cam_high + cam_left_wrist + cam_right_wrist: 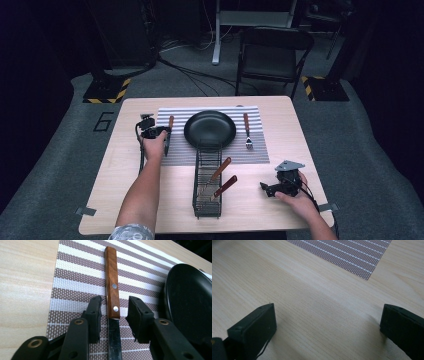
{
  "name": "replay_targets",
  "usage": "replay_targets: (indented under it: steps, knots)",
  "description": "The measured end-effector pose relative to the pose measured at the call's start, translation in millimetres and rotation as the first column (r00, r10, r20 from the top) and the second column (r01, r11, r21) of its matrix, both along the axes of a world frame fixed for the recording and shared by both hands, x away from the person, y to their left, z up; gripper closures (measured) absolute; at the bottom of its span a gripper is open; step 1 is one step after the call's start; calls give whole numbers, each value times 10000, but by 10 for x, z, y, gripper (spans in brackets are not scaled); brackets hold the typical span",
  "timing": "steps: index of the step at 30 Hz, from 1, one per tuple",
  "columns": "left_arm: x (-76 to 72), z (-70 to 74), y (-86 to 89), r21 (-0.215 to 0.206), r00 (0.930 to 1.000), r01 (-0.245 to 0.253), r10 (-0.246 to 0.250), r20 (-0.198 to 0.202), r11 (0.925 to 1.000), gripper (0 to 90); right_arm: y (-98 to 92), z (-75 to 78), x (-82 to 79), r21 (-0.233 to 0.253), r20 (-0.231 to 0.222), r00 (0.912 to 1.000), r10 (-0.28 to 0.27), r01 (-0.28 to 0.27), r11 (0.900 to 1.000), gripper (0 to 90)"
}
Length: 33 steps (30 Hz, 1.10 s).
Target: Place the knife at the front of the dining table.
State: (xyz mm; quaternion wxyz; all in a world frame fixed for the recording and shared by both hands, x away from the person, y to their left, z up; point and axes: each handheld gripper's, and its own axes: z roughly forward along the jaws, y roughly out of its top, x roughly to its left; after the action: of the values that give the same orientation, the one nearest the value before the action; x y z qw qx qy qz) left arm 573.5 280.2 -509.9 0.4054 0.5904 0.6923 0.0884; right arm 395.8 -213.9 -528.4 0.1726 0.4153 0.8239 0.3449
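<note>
The wooden table [120, 200] carried a striped placemat [255, 152] toward twelve o'clock and a wire cutlery rack [207, 185] at six, its far end overlapping the placemat.

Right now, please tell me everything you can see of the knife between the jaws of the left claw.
The knife has a reddish-brown wooden handle with two metal rivets and a dark, shiny metal blade. It lies flat on the striped placemat, left of the black plate, handle pointing away from the person. The left claw stands open around the handle's blade end, jaws on either side with a gap, apparently not touching it.
</note>
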Motion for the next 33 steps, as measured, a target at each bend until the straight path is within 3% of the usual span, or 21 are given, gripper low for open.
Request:
replay_targets:
  steps: [9, 16, 23, 31, 32, 33]
  knots:
    - [-62, 168, 28, 224, 9986, 361, -369, 384, 9991, 543, 4, 0, 9, -17, 22, 10000, 73, -73, 10000, 0]
    - [-164, 350, 23, 487, 9910, 1153, -1183, 627, 9921, 514, 4, 0, 8, -16, 18, 10000, 74, -74, 10000, 0]
    - [-308, 533, -33, 1042, 9760, 1946, -2030, 781, 9753, 500, 4, 0, 9, -18, 19, 10000, 74, -74, 10000, 0]
    - [-475, 710, -102, 1648, 9482, 2701, -2917, 1254, 9486, 493, 4, 0, 9, -17, 18, 10000, 73, -73, 10000, 0]
    - [-475, 710, -102, 1648, 9482, 2701, -2917, 1254, 9486, 491, 4, 0, 9, -17, 18, 10000, 73, -73, 10000, 0]
    - [-510, 750, -118, 1816, 9431, 2786, -3044, 1342, 9431, 485, 4, 0, 9, -18, 21, 10000, 75, -75, 10000, 0]
